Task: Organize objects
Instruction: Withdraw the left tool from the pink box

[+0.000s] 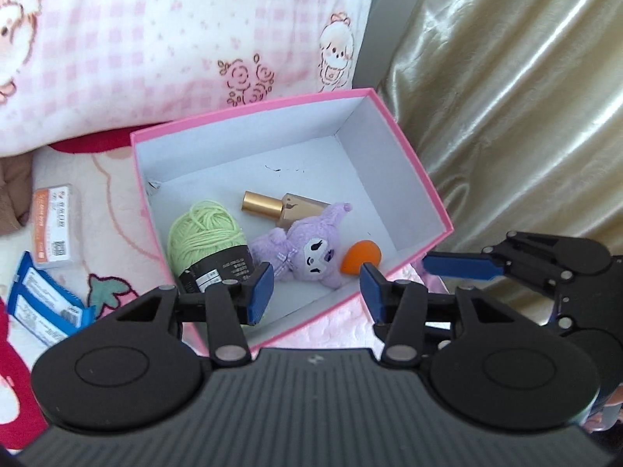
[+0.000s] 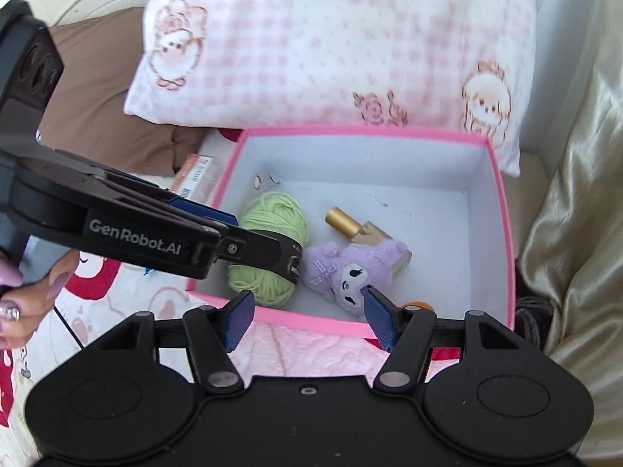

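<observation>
Both claws hung empty over the near rim of the pink box (image 1: 409,163) when I checked: my left gripper (image 1: 315,288) had its blue pads parted with nothing between them, and my right gripper (image 2: 307,317) stood the same, jaws apart and gripping nothing. Just inside the box's near wall lay an orange teardrop sponge (image 1: 360,257), touching a purple plush doll (image 1: 307,249). Beside the doll, toward the box's left wall, sat a ball of green yarn (image 1: 206,233), and behind the doll, nearer the middle of the box floor, a gold-capped bottle (image 1: 280,204) lay on its side. So four things were already stowed, I judged. Outside the box, off its left wall on the bedspread, an orange and white carton (image 1: 52,229) and two blue packets (image 1: 46,299) lay loose; those looked like what remained to gather. Beyond the box's far wall rested the pink checked pillow (image 2: 331,39), which I took as bedding, not part of the job.
</observation>
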The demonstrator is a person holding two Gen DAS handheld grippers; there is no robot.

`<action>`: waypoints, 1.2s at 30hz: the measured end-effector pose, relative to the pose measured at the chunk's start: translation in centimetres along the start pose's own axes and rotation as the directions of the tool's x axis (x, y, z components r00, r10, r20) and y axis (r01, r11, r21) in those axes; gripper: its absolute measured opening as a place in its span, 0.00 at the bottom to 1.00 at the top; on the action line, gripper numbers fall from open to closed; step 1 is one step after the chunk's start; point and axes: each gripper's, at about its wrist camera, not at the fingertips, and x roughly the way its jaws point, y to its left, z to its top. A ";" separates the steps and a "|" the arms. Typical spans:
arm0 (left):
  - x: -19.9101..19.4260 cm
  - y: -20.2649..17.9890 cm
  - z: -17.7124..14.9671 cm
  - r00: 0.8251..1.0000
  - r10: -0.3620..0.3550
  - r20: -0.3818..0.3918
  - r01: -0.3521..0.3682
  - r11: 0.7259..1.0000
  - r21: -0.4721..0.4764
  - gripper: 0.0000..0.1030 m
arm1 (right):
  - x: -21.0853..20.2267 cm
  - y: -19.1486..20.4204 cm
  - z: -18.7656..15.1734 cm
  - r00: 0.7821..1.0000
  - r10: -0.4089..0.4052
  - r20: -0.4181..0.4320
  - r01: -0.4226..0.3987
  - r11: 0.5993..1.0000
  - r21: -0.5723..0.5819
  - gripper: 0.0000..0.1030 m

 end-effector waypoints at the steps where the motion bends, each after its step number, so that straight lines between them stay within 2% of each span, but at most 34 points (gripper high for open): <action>1: -0.9 0.0 -0.2 1.000 0.002 0.002 -0.002 1.000 0.008 0.46 | -0.8 0.6 0.0 1.000 -0.010 0.008 0.010 1.000 -0.013 0.65; 5: -4.7 0.7 -0.9 1.000 0.006 0.000 -0.006 1.000 0.028 0.48 | -4.1 2.8 -0.1 0.998 -0.039 0.046 0.042 0.998 -0.052 0.66; 10: -9.4 1.3 -2.6 0.999 0.042 0.012 -0.043 0.997 0.057 0.50 | -6.8 5.6 -0.7 0.994 -0.044 0.097 0.053 0.994 -0.092 0.73; 16: -14.9 2.2 -5.1 0.996 0.082 0.029 -0.084 0.992 0.098 0.53 | -8.8 9.1 -1.6 0.992 -0.030 0.124 0.043 0.994 -0.105 0.76; 20: -17.7 3.0 -6.8 0.995 0.102 0.025 -0.104 0.987 0.122 0.56 | -9.6 11.8 -2.3 0.989 -0.020 0.147 0.041 0.989 -0.141 0.84; 29: -20.4 5.3 -9.9 0.992 0.124 0.003 -0.123 0.982 0.146 0.69 | -9.7 16.3 -2.9 0.984 0.022 0.177 0.005 0.988 -0.152 0.92; 36: -20.5 8.7 -10.7 0.993 0.115 0.027 -0.118 0.985 0.128 0.84 | -7.3 19.6 -3.5 0.979 0.078 0.190 -0.044 0.983 -0.175 0.92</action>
